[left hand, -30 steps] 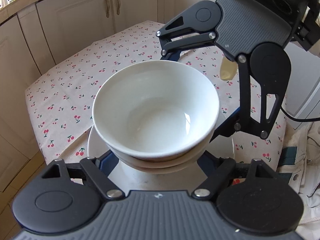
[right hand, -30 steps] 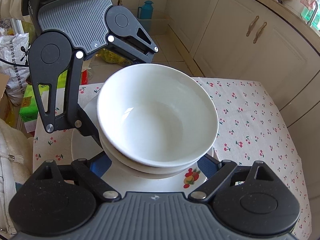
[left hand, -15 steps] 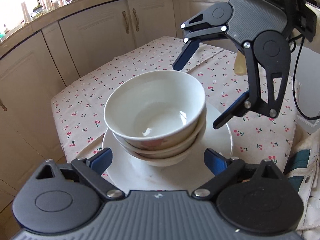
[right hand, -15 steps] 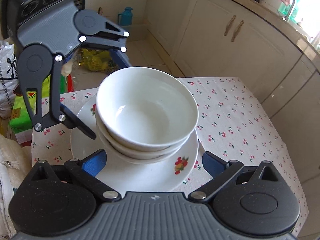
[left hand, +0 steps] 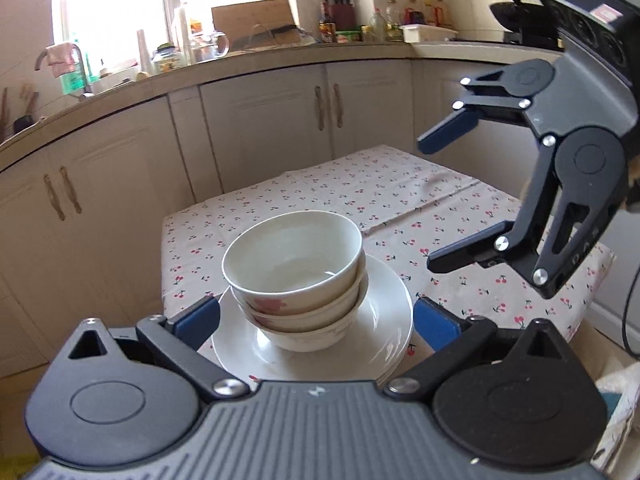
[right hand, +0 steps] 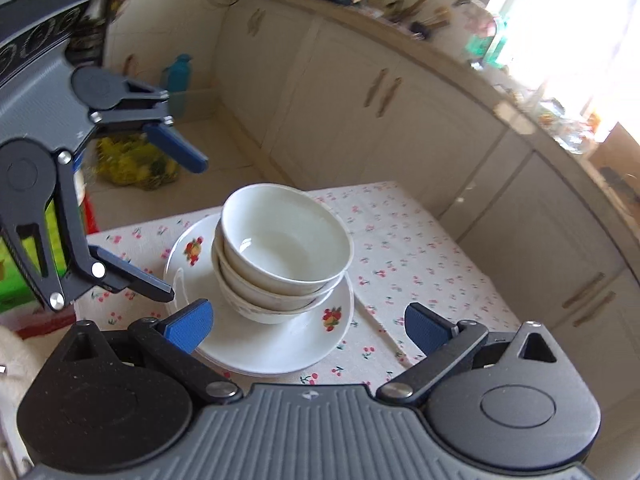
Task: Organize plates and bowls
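bowls, three nested, on plates; desk. left gripper, right gripper: fingers spread, empty.

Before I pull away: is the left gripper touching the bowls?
Apart. The left wrist view shows the left gripper open, tablecloth and plate visible between each finger and the bowls.

Lower bowls nested, insides hidden; countertop clutter blurred.

Cream cabinets line the walls; bright window above.
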